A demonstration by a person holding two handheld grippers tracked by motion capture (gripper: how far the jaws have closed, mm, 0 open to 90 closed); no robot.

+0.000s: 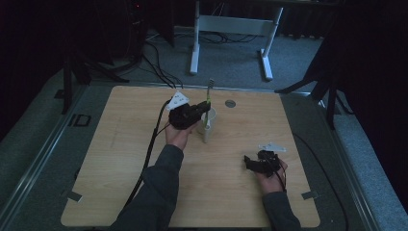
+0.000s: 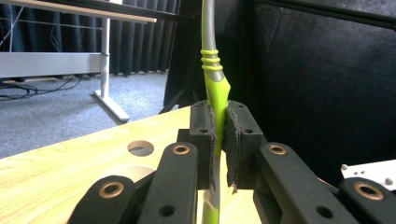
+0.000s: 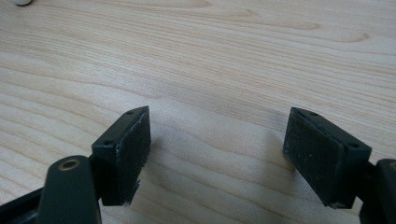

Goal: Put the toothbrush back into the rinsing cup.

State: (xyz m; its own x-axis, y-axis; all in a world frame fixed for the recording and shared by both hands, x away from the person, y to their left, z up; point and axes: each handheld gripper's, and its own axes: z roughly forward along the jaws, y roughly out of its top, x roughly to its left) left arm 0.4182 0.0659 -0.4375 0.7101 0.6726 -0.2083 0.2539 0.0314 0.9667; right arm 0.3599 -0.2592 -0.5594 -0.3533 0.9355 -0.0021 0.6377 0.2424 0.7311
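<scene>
A toothbrush with a lime-green and grey handle stands upright in a white cup near the middle of the wooden table. My left gripper is shut on the green part of the handle just above the cup. In the left gripper view its black pads press the toothbrush from both sides, and the grey neck rises out of the top. My right gripper rests low over the table at the right, open, with bare wood between its pads.
A round grommet hole lies in the table behind the cup. White desk legs and cables stand on the grey carpet beyond the far edge. Dark stands flank the table on both sides.
</scene>
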